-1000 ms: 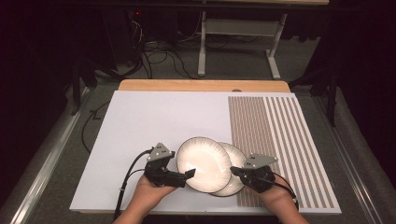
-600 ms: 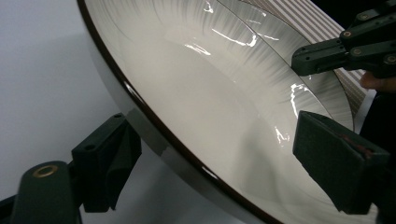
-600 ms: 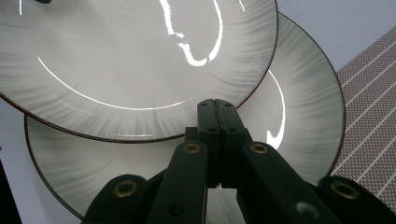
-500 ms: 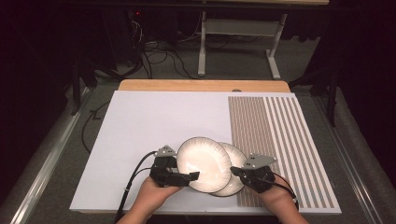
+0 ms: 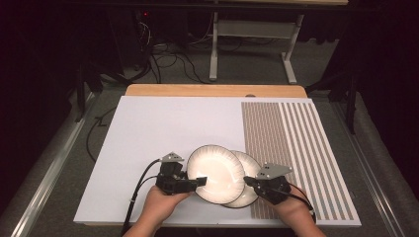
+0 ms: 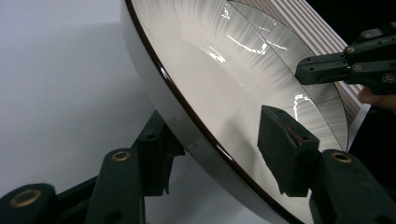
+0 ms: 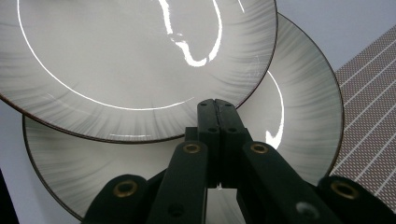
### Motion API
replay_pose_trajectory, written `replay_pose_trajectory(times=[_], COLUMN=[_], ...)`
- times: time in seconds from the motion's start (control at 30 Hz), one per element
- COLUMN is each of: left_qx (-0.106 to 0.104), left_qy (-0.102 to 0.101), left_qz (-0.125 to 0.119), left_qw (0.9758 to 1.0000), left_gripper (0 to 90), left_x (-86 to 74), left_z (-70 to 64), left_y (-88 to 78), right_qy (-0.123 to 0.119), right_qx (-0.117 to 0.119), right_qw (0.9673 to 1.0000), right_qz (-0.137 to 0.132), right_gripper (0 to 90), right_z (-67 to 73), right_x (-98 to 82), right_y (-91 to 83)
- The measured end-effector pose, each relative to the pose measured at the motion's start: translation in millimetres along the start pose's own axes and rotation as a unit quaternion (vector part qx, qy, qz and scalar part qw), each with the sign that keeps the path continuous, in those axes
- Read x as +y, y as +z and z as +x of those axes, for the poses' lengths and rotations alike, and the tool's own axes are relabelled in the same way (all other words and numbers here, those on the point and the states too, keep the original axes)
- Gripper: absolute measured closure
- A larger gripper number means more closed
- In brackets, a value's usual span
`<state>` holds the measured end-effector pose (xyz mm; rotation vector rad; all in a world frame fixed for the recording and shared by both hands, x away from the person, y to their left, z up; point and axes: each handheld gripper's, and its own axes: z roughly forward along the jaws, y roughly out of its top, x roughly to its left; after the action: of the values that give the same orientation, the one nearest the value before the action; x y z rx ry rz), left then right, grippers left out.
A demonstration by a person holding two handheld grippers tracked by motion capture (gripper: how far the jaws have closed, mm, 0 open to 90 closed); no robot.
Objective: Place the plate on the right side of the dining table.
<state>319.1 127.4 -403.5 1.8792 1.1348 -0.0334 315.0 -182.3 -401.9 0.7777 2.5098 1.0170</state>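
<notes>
Now the left gripper (image 5: 197, 181) has its jaws around the rim of the upper plate (image 5: 216, 173), while the right gripper (image 5: 251, 181), jaws pressed together, rests over the lower plate (image 5: 252, 170).

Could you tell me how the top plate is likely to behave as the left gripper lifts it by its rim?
The top plate looks glazed, with bright glare, so it may be slippery between the left gripper's pads. It looks rigid, probably ceramic, so it should hold its shape but could chip against the lower plate. Held at one edge, it will likely sag toward its far side.
</notes>
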Motion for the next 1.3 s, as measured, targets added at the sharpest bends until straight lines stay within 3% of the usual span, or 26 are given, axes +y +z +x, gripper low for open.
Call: replay_pose_trajectory(times=[0.23, 0.73, 0.93, 1.07, 1.13, 1.3], left_qx=[-0.005, -0.006, -0.024, -0.040, -0.046, -0.051], left_qy=[-0.024, -0.032, -0.056, -0.075, -0.081, -0.081], left_qz=[-0.002, -0.022, -0.033, -0.043, -0.047, -0.063], left_qw=[0.9997, 0.9992, 0.9976, 0.9955, 0.9945, 0.9933], left_gripper=[51.5, 63.3, 66.0, 68.3, 69.3, 71.7], left_x=[1.0, 0.4, -2.8, -4.8, -5.3, -5.0], left_z=[2.5, 2.1, 7.1, 11.0, 12.2, 10.5], left_y=[0.0, -4.8, -6.1, -6.3, -6.5, -9.4], right_qy=[-0.001, 0.004, 0.005, 0.018, 0.024, 0.045], right_qx=[0.000, -0.006, -0.008, -0.009, -0.017, -0.042], right_qw=[1.0000, 1.0000, 0.9999, 0.9988, 0.9979, 0.9949], right_qz=[-0.001, -0.006, -0.012, -0.045, -0.058, -0.079], right_gripper=[90.0, 90.0, 90.0, 90.0, 85.6, 80.4], right_z=[0.1, -1.5, -2.3, -6.8, -10.7, -22.0], right_x=[-0.1, -2.7, -3.1, -3.0, -2.6, -4.7], right_y=[-0.7, -6.9, -9.2, -20.1, -26.8, -40.0])
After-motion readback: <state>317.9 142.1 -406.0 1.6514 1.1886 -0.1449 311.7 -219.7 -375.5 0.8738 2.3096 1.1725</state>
